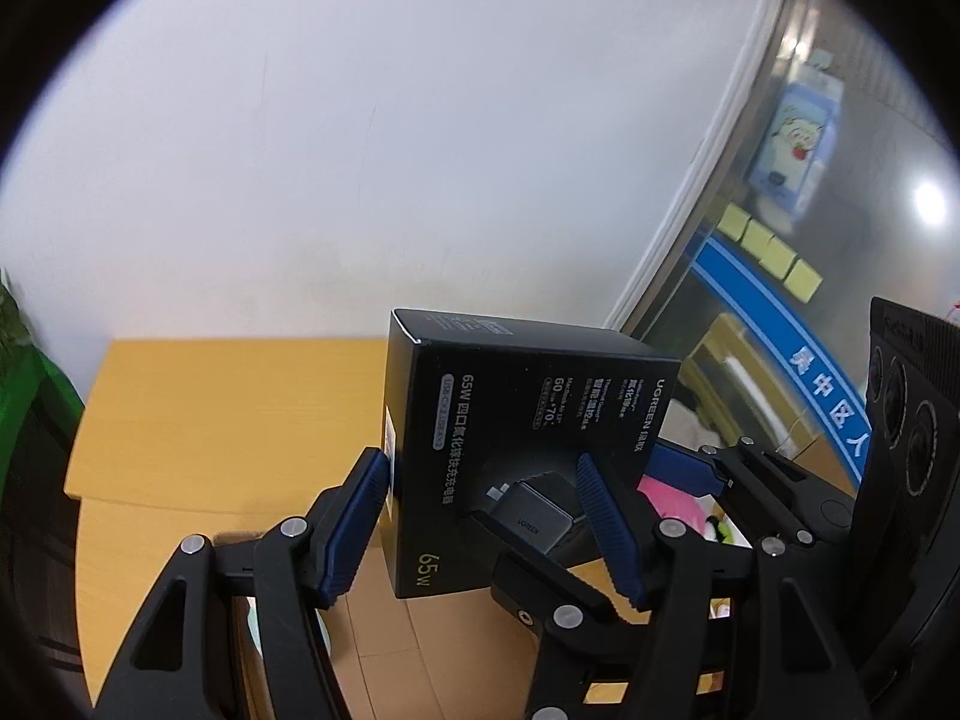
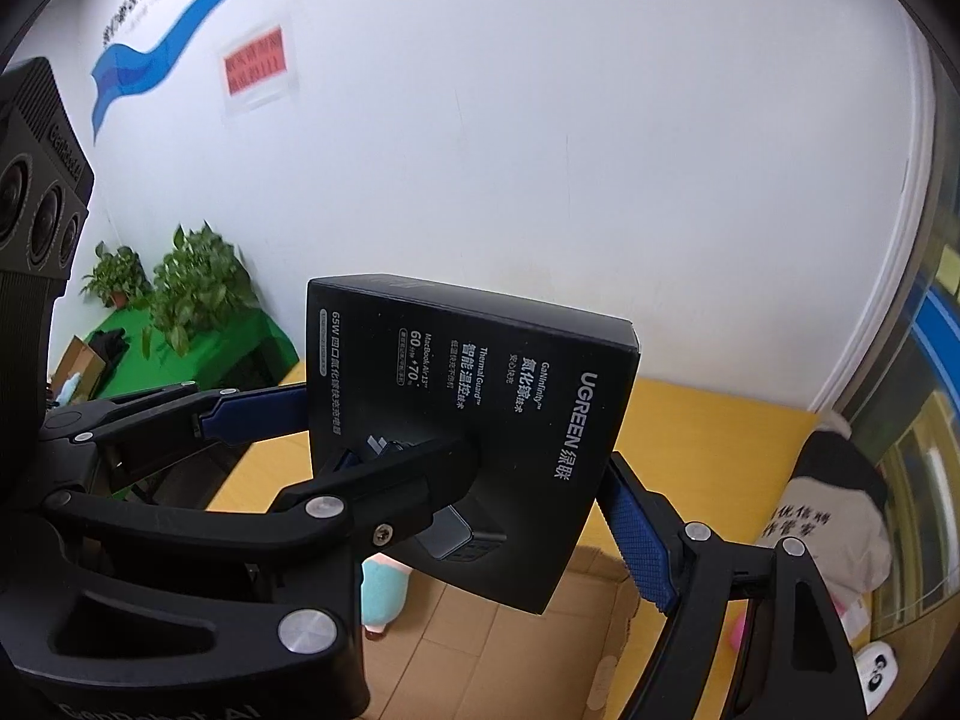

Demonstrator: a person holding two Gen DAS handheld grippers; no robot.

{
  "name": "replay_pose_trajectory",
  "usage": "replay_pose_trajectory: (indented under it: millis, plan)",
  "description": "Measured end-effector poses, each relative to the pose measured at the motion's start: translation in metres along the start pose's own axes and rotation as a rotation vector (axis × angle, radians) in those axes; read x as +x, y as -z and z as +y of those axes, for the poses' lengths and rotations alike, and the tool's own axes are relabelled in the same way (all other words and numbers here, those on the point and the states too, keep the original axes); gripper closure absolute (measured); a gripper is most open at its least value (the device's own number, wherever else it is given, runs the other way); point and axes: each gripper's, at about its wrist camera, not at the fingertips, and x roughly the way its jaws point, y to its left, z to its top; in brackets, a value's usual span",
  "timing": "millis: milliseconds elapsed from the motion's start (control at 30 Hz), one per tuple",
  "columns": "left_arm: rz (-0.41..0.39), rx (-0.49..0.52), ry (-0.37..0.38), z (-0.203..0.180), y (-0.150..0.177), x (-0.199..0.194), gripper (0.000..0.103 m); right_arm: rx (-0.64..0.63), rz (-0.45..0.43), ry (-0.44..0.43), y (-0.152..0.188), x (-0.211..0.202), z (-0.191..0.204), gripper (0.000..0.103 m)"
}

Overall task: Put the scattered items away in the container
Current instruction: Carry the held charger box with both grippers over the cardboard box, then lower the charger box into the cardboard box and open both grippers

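you have the black ugreen charger box held up off the table between both tools. in the left wrist view it fills the lower middle of the frame, tilted, its printed face toward the camera. your left gripper is clenched on it — one blue ribbed pad presses the box's left edge at lower centre-left, the other lies on the printed face to the right of the charger picture. at the right edge of that frame the right gripper's blue pad reaches in and touches the box's right side, with its camera housing behind it.

in the right wrist view the same box sits in the middle of the frame. your right gripper grasps it too: the near black finger crosses the printed face at lower centre, and the blue knurled pad sits against the box's lower right edge. the left gripper comes in from the left, its blue pad meeting the box's left edge.

below the box you can see the yellow table and, under it at the bottom of the frame, an open cardboard box — the charger box hangs above it, not inside. a teal and pink plush shows at the carton's left edge. potted plants stand on a green surface in the left middle of the frame.
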Motion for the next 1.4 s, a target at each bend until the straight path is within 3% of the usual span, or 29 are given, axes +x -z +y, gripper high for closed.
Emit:
replay_pose_trajectory:
  millis: [600, 1133, 1400]
  plan:
    - [0.286, -0.144, -0.020, 0.101, 0.069, 0.179, 0.039, 0.085, 0.315, -0.085, 0.085, 0.218, -0.031, 0.019]
    - [0.548, -0.219, -0.050, 0.127, 0.160, 0.280, 0.039, 0.165, 0.563, -0.153, 0.202, 0.324, -0.073, 0.019]
    - [0.612, -0.233, -0.099, 0.148, 0.180, 0.308, 0.039, 0.174, 0.580, -0.176, 0.228, 0.354, -0.076, 0.017]
